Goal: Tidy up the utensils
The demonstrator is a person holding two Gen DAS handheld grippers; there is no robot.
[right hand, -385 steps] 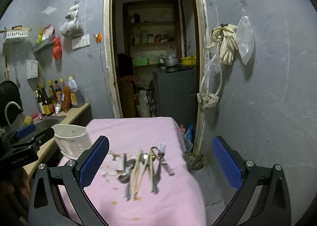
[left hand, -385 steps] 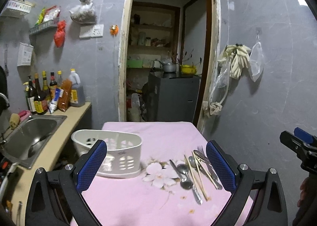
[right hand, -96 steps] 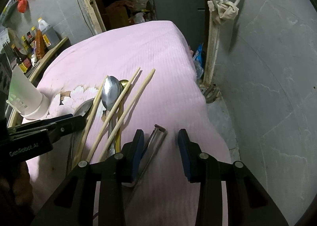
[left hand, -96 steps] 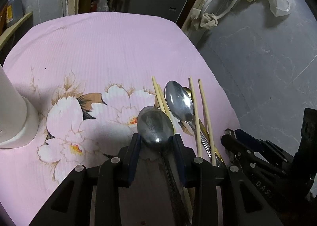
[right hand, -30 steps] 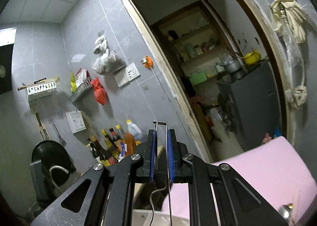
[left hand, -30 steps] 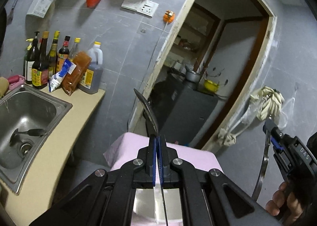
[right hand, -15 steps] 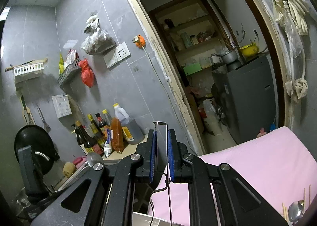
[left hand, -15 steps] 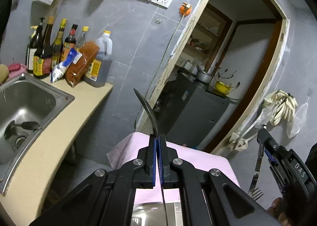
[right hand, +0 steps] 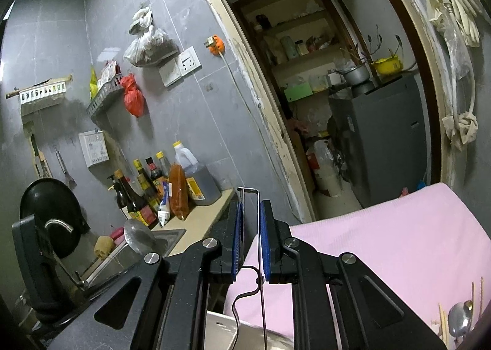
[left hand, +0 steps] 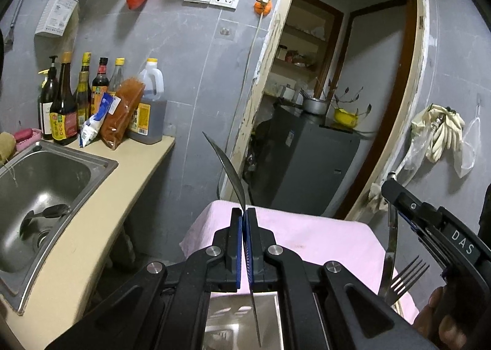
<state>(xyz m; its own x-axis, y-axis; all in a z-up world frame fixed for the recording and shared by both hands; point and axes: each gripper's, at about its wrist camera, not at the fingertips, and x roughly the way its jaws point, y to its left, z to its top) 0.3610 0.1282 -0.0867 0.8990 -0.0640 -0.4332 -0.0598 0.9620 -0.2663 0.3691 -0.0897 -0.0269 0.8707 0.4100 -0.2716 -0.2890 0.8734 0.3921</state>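
Grey tiled walls and a doorway fill the background, with a pink-clothed table (left hand: 322, 242) below us. Our white holder (right hand: 221, 333) sits under both tools; its contents are hidden. Bottles (left hand: 64, 98) line the counter beside the sink (left hand: 46, 184), where a spoon lies. Our left gripper (left hand: 244, 227) is clamped on a spoon (left hand: 228, 169), bowl up. Our right gripper (right hand: 251, 227) pinches a fork (left hand: 405, 276), tines down. More utensils (right hand: 460, 319) lie on the cloth.
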